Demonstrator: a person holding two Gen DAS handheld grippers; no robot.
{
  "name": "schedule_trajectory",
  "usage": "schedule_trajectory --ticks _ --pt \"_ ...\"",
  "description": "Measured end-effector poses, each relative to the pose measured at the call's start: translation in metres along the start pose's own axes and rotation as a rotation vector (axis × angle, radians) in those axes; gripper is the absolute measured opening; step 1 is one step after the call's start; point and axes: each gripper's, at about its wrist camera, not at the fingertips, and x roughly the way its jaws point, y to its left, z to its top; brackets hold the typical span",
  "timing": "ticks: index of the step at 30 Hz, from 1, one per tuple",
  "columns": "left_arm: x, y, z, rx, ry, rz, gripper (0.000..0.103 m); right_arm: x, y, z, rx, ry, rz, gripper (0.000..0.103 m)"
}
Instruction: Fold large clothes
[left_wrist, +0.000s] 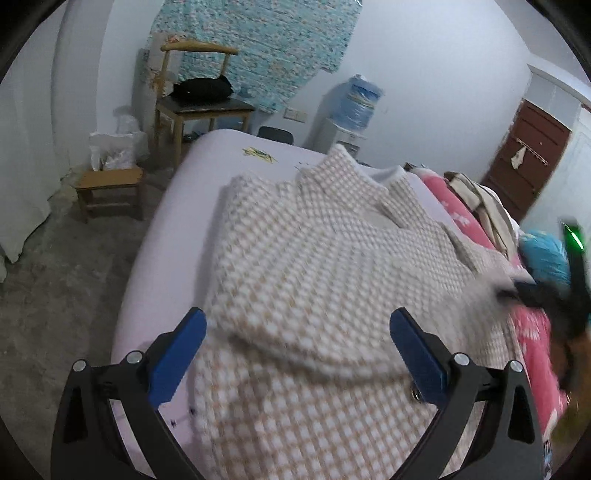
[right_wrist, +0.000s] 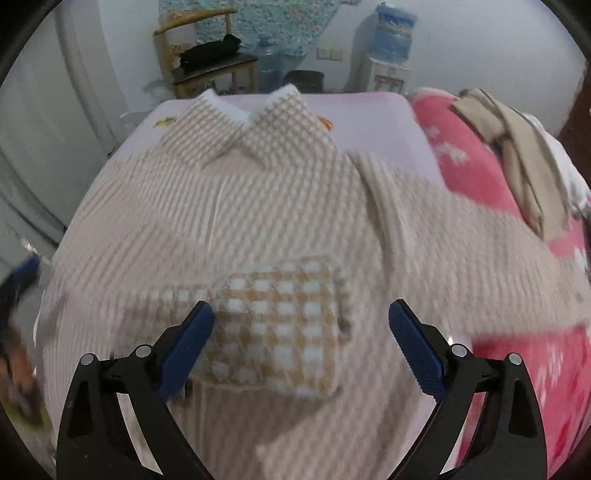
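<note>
Your left gripper (left_wrist: 297, 325) stood wide apart, its blue pads (left_wrist: 177, 354) clear on either side of the checked shirt (left_wrist: 314, 266) and closed on nothing. The shirt lay spread on the pale bed (left_wrist: 207, 162), filling the left view from centre out to 6 o'clock, with its collar (left_wrist: 354, 173) raised toward 12 o'clock and a fold of cloth bulging just ahead of the fingers. At 3 o'clock in that view your right gripper (left_wrist: 576, 280) showed only as a dark blur at the shirt's edge.

Seen from its own camera, your right gripper (right_wrist: 301, 317) was also spread wide and empty. Between its fingers lay the shirt's chest pocket (right_wrist: 280, 325), sharper than the blurred cloth around it. The collar (right_wrist: 255, 125) sat at 12 o'clock, and the pink blanket (right_wrist: 472, 173) ran down the 3 o'clock side with a beige garment (right_wrist: 517, 155) draped over it. A wooden chair (right_wrist: 210, 55) stood beyond the bed at 11 o'clock, a water dispenser (right_wrist: 391, 44) at 1 o'clock.
</note>
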Motion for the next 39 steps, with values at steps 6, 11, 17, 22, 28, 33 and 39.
schedule_trajectory --ticks 6,11,17,22,28,33,39 --pt "0.021 0.002 0.000 0.002 0.056 0.039 0.097 -0.013 -0.014 -0.062 0.065 0.035 0.078 0.092" --pt "0.035 0.009 -0.010 0.004 0.115 0.099 0.097 -0.026 -0.052 -0.063 0.275 -0.010 0.250 0.089" --pt "0.040 0.030 -0.013 -0.080 0.132 0.068 0.097 0.010 -0.073 -0.041 0.415 0.033 0.394 0.070" --pt "0.032 0.031 -0.014 -0.090 0.116 0.022 0.097 0.048 -0.077 -0.028 0.483 0.097 0.425 0.054" --pt "0.006 0.028 -0.019 -0.041 0.052 -0.022 0.097 0.070 -0.064 -0.026 0.482 0.156 0.430 0.035" --pt "0.003 0.018 -0.029 0.005 0.074 -0.040 0.097 0.066 -0.044 -0.002 0.392 0.123 0.372 0.008" --pt "0.008 0.009 -0.038 0.043 0.092 -0.023 0.097 0.035 -0.025 0.088 0.257 -0.096 0.284 0.006"
